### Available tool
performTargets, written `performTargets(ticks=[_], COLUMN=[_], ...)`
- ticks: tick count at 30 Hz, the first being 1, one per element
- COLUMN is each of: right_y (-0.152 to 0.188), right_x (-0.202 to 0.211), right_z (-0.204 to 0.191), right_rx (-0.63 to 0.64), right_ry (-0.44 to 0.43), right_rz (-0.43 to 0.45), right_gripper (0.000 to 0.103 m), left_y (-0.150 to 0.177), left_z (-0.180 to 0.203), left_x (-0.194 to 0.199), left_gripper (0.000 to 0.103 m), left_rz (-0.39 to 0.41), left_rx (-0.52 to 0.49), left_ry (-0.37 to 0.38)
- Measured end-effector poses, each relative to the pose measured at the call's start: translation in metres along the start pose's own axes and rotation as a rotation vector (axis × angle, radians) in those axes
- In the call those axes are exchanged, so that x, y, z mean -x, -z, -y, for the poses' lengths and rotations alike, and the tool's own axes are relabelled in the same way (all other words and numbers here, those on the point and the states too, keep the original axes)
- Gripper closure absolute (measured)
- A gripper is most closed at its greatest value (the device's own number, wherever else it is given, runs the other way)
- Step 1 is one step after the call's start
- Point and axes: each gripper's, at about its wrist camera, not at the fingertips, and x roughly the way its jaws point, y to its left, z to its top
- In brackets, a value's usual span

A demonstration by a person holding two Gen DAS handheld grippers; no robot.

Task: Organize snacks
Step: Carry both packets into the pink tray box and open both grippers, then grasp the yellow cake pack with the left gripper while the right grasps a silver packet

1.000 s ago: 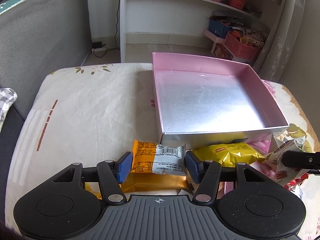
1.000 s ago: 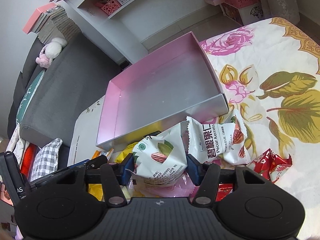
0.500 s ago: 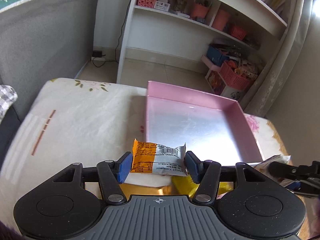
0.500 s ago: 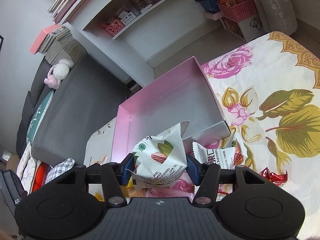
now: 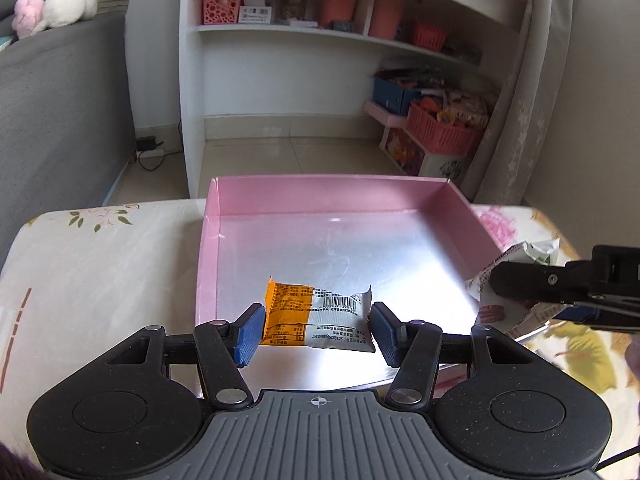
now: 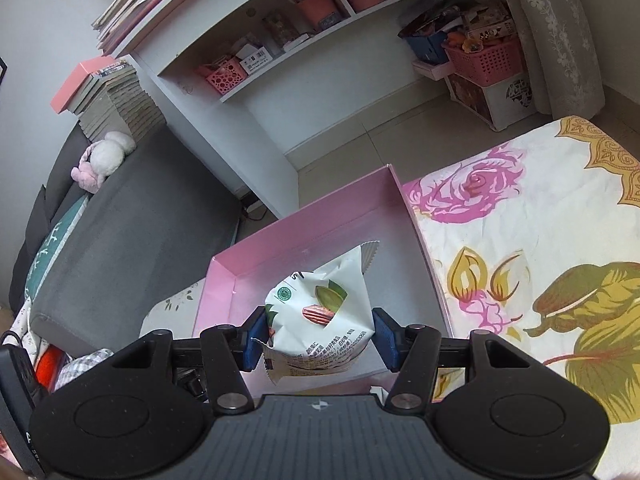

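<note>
Sofa: grey sofa (image 5: 60,120) on the far left, plush toy (image 5: 56,4) perched on top.
Table: floral tablecloth (image 5: 100,264) spreads under everything.
Left gripper: left gripper (image 5: 316,328) clamps the orange-and-silver snack packet (image 5: 318,322) between its blue pads, held above the near-left part of the box floor.
Box: pink box (image 5: 332,196) sits open in the middle, its silver floor bare beneath the held packets.
Right gripper: right gripper (image 6: 320,338) pinches the white nut packet (image 6: 322,312), pads pressed into both sides, hanging over the box's near right edge.
Shelf: white shelf unit (image 5: 320,40) behind, pink baskets on it.
Far right: leaf and rose print (image 6: 560,280) beside the box.
</note>
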Motion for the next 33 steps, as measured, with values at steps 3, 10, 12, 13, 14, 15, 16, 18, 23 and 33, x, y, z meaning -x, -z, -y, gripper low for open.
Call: performTargets(ticks=[3,10,12,13,14,15,16,18,23,33], right_y=[0.003,0.005,0.005,0.005,0.005,0.004,0.003,0.002,0.004,0.020], right_x=[-0.007,-0.011,-0.009,-0.007,-0.005,-0.003,-0.002,0.002,0.017,0.064], right_z=[0.000,-0.006,-0.006,-0.006,-0.006,-0.005,-0.005,-0.005,-0.006,-0.003], right_rx=[0.004,0.041,0.044,0.042,0.037,0.032,0.031,0.031,0.065,0.174], right_ry=[0.011,0.018,0.026,0.028,0.029,0.027,0.023,0.022,0.053,0.097], right_rz=[-0.015,-0.011,0.001,0.008,0.017,0.025,0.027,0.026,0.037,0.029], right_gripper=[0.055,0.052,0.046,0.039,0.029,0.028,0.028,0.027,0.021,0.014], left_y=[0.003,0.007,0.007,0.007,0.007,0.007,0.008,0.008,0.010,0.028], left_z=[-0.001,0.003,0.006,0.008,0.009,0.010,0.011,0.013,0.013,0.002], left_x=[-0.007,-0.008,-0.007,-0.006,-0.005,-0.004,-0.001,0.004,0.025,0.081], left_gripper=[0.047,0.039,0.031,0.025,0.022,0.017,0.015,0.012,0.006,0.003], left_rz=[-0.020,-0.016,-0.021,-0.020,-0.018,-0.015,-0.011,-0.007,0.017,-0.003], left_rx=[-0.002,-0.042,-0.054,-0.058,-0.063,-0.070,-0.076,-0.085,-0.057,-0.086], left_ry=[-0.010,0.003,0.008,0.007,0.006,0.007,0.009,0.009,0.012,-0.040])
